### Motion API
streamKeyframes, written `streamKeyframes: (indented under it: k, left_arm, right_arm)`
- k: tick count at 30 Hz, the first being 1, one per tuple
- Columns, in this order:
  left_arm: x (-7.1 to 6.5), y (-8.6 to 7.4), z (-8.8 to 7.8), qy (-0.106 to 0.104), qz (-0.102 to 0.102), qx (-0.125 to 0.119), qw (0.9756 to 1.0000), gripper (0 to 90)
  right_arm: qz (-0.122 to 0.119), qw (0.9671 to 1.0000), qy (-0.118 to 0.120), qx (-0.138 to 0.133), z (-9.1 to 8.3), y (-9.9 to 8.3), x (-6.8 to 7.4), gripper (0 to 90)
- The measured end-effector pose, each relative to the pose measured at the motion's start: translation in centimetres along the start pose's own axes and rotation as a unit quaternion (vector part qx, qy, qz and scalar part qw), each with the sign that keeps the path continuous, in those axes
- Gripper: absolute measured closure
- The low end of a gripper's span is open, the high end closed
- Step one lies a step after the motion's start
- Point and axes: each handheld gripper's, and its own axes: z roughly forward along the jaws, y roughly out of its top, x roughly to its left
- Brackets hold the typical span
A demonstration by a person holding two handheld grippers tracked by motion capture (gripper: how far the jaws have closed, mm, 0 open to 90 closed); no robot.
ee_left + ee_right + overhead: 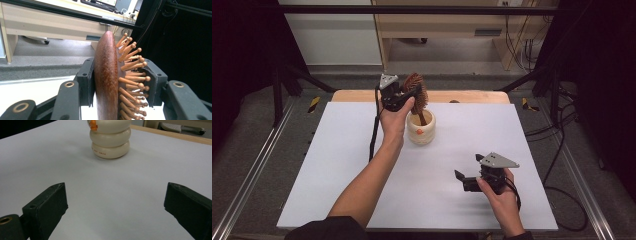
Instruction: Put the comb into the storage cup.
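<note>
The right gripper is resting low at the table's near right, its 2 jaws gaping wide, holding nothing. Farther off, the left gripper is clamping a wooden hairbrush whose handle is dipping into the cream holder. Tilting could tip that holder. Its small lettering is proving unreadable.

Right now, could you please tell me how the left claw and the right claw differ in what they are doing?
The left claw is shut on the wooden hairbrush, whose handle reaches into the cream cup; the right claw is open and holds nothing. The left claw is raised over the far side of the white table; the right claw sits low near the front right, pointed toward the cup. Both are black, two-jawed and hand-held.
</note>
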Motion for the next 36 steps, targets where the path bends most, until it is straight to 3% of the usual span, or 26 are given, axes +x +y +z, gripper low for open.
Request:
streamKeyframes:
  k: [36]
  left_arm:
    - [0.07, -1.01, 0.27, -0.006, -0.008, 0.008, 0.9999, 50.3]
  right_arm:
    - [-0.001, 1.0000, 0.001, 0.001, 0.08, -0.02, 0.02, 5.3]
